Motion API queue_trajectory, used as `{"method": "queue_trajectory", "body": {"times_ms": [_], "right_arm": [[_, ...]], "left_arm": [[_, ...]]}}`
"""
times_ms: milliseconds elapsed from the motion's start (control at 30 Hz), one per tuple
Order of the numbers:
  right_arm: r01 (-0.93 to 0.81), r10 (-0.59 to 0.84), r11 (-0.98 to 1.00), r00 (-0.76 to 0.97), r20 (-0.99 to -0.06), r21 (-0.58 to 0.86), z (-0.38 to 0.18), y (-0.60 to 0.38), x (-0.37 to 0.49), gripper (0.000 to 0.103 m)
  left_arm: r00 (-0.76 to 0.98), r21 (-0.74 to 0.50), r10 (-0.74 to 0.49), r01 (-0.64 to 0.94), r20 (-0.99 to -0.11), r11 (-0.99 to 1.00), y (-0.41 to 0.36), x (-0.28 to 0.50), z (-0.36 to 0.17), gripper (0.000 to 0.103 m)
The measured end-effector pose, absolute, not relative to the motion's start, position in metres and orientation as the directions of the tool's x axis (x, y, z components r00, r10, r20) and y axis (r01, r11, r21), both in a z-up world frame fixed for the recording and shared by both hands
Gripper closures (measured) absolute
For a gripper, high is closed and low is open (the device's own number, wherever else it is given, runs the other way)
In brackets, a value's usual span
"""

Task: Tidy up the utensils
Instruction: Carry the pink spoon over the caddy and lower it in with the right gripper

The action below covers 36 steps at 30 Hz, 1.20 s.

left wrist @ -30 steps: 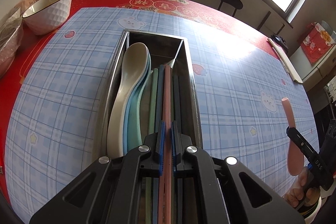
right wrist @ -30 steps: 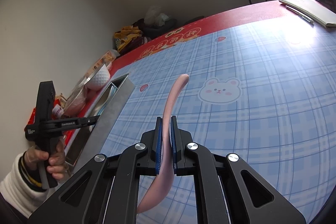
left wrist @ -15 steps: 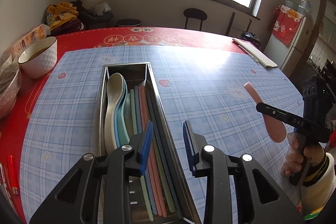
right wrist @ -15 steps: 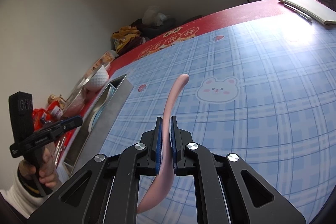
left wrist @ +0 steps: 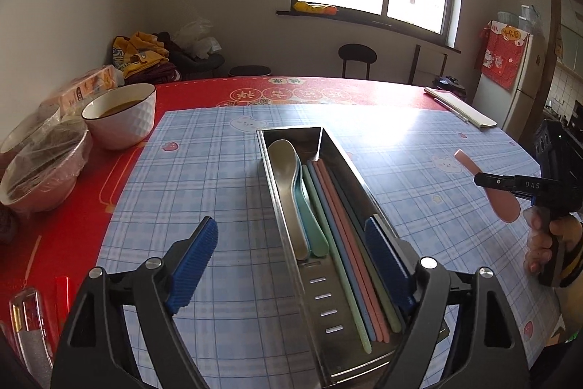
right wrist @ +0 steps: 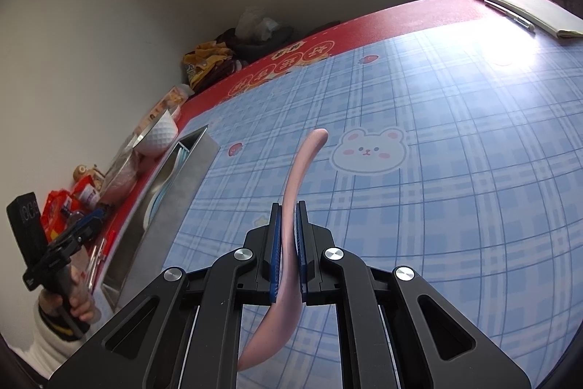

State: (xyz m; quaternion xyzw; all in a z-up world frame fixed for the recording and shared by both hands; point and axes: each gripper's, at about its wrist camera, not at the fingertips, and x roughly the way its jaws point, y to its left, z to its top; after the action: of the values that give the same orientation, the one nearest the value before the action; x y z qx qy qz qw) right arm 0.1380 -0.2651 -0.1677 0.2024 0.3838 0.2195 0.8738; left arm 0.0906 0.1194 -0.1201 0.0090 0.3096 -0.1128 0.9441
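Observation:
A steel utensil box (left wrist: 352,170) lies on the blue checked mat. It holds a beige spoon (left wrist: 288,177), blue and green spoons under it, and several coloured chopsticks (left wrist: 342,228). My left gripper (left wrist: 291,254) is wide open and empty, above the near end of the box. My right gripper (right wrist: 286,236) is shut on a pink spoon (right wrist: 302,163), held in the air above the mat, handle pointing forward. The pink spoon (left wrist: 499,199) and right gripper (left wrist: 484,179) show at the right of the left wrist view. The box (right wrist: 160,203) shows at the left of the right wrist view.
A white bowl (left wrist: 120,113) and covered bowls (left wrist: 43,166) stand at the table's left edge on the red cloth. A notebook with pen (left wrist: 462,106) lies at the far right. Small items (left wrist: 29,316) lie at the near left. Stools stand beyond the table.
My left gripper let go of the pink chopstick in the box, opened wide and pulled back and up. My right gripper kept the pink spoon almost still.

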Motion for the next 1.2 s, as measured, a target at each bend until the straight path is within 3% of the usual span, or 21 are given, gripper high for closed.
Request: {"method": "queue_trajectory", "body": {"times_ms": [133, 533, 933, 1200], "right_arm": [[-0.201, 0.513, 0.836, 0.616, -0.598, 0.51, -0.168, -0.265, 0.138, 0.095], [-0.13, 0.384, 0.913, 0.592, -0.709, 0.385, -0.163, -0.245, 0.149, 0.095], [-0.365, 0.588, 0.808, 0.513, -0.625, 0.461, -0.109, -0.102, 0.172, 0.095], [-0.308, 0.606, 0.795, 0.429, -0.67, 0.522, -0.133, -0.03, 0.203, 0.095]], "left_arm": [[0.802, -0.053, -0.211, 0.22, -0.559, 0.974, 0.126, 0.092, -0.123, 0.007], [0.825, -0.162, -0.23, 0.17, -0.516, 0.972, 0.161, 0.103, -0.136, 0.006], [0.827, -0.258, -0.255, 0.139, -0.5, 0.956, 0.179, 0.105, -0.138, 0.006], [0.822, -0.285, -0.263, 0.128, -0.506, 0.95, 0.184, 0.106, -0.14, 0.006]]}}
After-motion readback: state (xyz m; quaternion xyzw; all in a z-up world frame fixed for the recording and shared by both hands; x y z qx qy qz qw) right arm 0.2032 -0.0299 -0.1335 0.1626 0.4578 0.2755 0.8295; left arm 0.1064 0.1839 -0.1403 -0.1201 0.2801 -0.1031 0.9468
